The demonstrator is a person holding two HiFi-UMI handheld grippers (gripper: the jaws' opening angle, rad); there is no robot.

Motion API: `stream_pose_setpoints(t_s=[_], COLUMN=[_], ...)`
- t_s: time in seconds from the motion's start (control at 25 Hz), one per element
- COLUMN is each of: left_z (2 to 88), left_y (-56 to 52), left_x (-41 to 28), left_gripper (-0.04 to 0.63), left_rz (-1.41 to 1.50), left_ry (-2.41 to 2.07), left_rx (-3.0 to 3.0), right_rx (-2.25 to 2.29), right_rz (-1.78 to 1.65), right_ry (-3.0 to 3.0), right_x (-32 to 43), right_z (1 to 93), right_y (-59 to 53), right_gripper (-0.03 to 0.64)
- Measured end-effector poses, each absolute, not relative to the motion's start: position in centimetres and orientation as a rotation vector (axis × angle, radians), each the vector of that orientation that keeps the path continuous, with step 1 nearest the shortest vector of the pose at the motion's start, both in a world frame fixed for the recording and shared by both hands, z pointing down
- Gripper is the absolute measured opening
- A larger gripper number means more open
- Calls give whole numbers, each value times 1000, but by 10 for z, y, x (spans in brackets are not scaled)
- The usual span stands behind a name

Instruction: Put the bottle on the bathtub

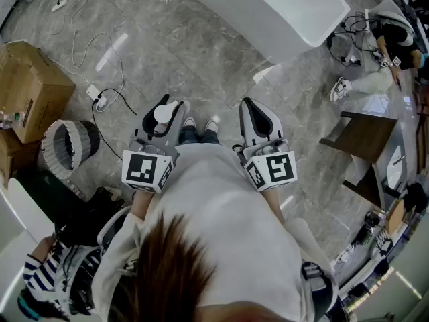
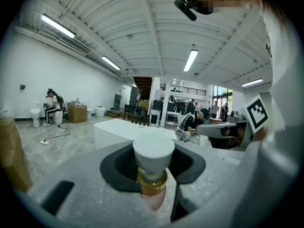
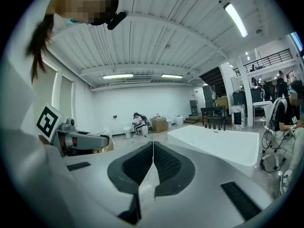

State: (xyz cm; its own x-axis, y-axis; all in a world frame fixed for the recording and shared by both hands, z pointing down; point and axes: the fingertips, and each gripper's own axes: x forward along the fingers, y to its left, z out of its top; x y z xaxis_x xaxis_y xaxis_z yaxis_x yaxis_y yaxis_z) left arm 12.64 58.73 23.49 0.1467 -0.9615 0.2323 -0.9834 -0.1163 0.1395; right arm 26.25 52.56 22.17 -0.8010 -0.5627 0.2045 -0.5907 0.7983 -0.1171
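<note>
My left gripper (image 1: 163,116) is shut on a small bottle (image 2: 153,175) with a white cap (image 1: 163,113), a gold collar and a pinkish body; it stands upright between the dark pads. In the left gripper view the cap (image 2: 153,150) fills the gap between the jaws. My right gripper (image 1: 258,117) is shut with nothing in it, its ribbed pads (image 3: 142,163) meeting. The white bathtub (image 1: 268,9) stands ahead on the grey marble floor, also seen as the bathtub (image 2: 124,129) and the bathtub (image 3: 216,144). Both grippers are held close to my body, well short of the tub.
A cardboard box (image 1: 30,89) and a mesh bin (image 1: 69,143) stand at the left, with a power strip and cables (image 1: 100,99) on the floor. A dark wooden stand (image 1: 362,139) is at the right. A seated person (image 1: 379,52) is beyond the tub's right end.
</note>
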Motion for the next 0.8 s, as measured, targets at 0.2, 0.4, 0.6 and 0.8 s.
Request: stream_pose_setpoints(t_s=[0.2, 0.4, 0.6, 0.8], left_z=[236, 234, 232, 228], left_y=[592, 592, 593, 594], left_x=[128, 131, 137, 144], left_gripper=[149, 149, 149, 149], left_rz=[120, 119, 119, 117], left_ry=[-1889, -1888, -1895, -1911], left_rx=[2168, 2177, 2180, 2175], right_rx=[910, 910, 906, 881], right_rz=[253, 252, 248, 232], right_ry=[-2829, -2829, -2834, -2848], right_x=[263, 266, 273, 280], right_z=[221, 221, 220, 217], right_y=[528, 529, 531, 532], right_gripper=[15, 15, 15, 15])
